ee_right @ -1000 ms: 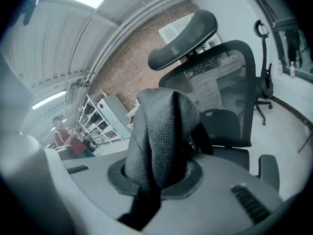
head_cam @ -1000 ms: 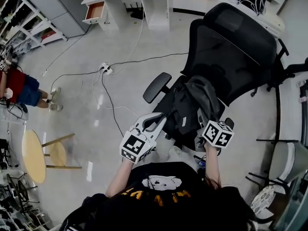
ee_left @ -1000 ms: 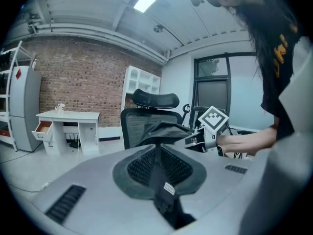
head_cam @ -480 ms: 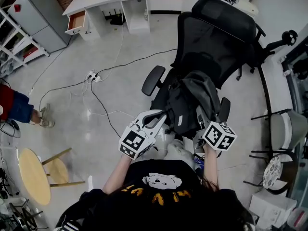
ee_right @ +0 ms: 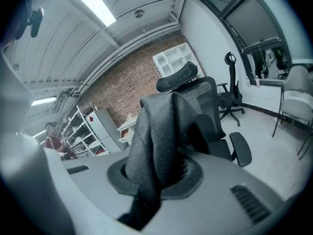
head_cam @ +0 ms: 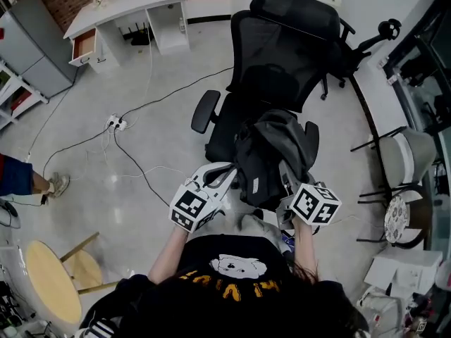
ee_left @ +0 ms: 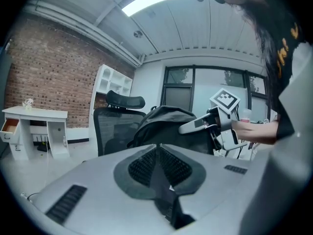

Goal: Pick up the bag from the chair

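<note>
Hanging at the near edge of the chair [head_cam: 282,55], the dark bag [head_cam: 271,153] has its fabric bunched in the right gripper's [head_cam: 287,182] clamped fingers [ee_right: 215,190]. On the bag's left, the left gripper's [head_cam: 227,174] fingers [ee_left: 98,180] pinch a thin dark strap [ee_left: 166,199].

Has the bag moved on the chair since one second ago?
Yes. The bag has come away from the chair's backrest toward the person, judged against the armrest.
</note>
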